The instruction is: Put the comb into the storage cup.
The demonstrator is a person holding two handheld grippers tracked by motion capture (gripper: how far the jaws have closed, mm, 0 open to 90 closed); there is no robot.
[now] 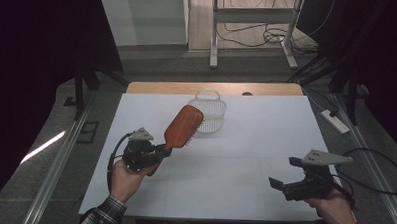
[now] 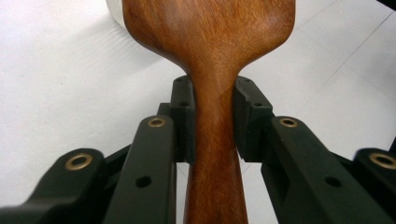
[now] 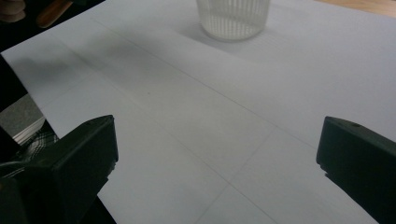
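A wooden hairbrush with a reddish-brown paddle head is held up over the left part of the white table, head tilted toward a white slatted basket. My left gripper is shut on its handle. In the left gripper view the pads press both sides of the narrow handle, just below the head. My right gripper hovers over the table's front right with its jaws wide open and nothing between them. In the right gripper view the basket stands far ahead of the gripper.
The basket stands near the table's back edge, where a strip of bare wood shows. A power strip and cables lie on the floor to the right. A metal frame stands behind the table.
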